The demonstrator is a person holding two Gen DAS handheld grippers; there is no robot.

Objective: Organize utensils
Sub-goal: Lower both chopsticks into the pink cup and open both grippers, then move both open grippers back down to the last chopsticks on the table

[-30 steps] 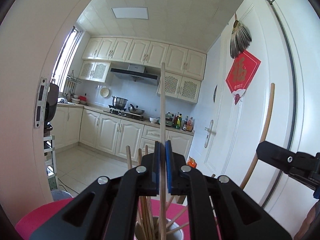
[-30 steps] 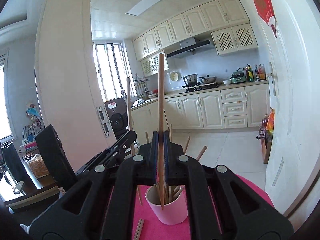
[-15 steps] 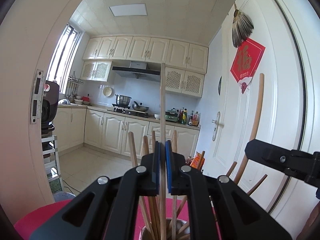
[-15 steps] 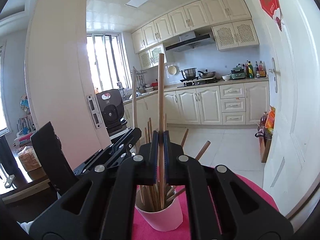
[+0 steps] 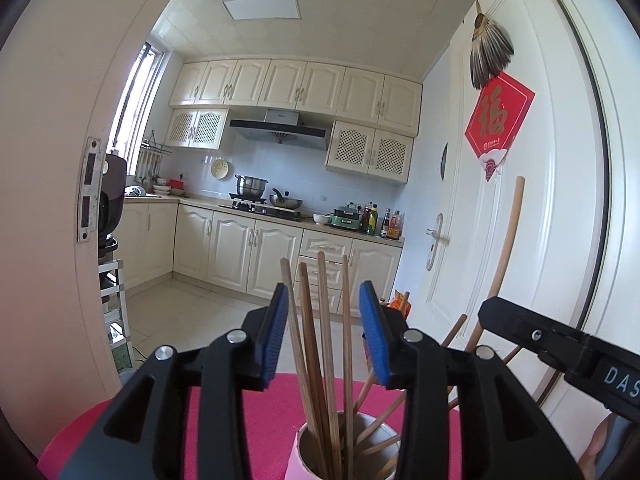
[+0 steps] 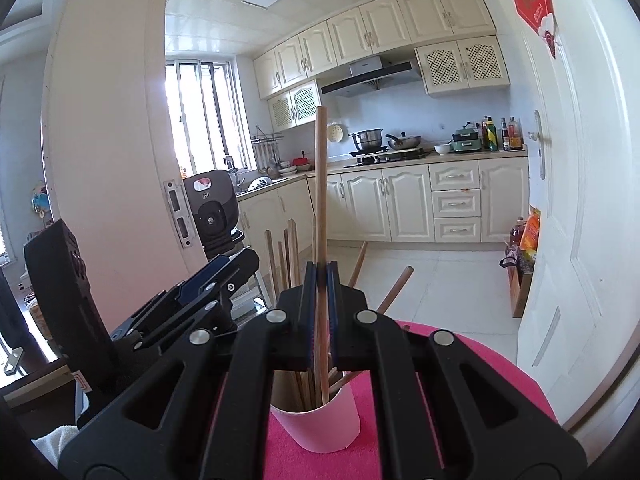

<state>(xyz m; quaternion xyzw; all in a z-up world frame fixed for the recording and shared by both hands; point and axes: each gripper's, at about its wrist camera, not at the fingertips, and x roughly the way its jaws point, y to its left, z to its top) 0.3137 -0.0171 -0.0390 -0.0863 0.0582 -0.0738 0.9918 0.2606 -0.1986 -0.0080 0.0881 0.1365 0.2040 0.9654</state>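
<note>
Over the pink cup, the left gripper has just been opening: half a second ago its blue pads pinched one chopstick, and now they stand apart, touching none of the sticks that rise between them from the cup. That stick has dropped in among the rest. The right gripper stays clenched on a single chopstick, upright, its lower end inside the cup, deeper than a second ago. The cup stands on a pink mat.

In the left view the cup's base is cut off by the frame and partly masked by the gripper body. In the right view the gripper hides the cup's near rim, so where the held stick's tip rests cannot be made out.
</note>
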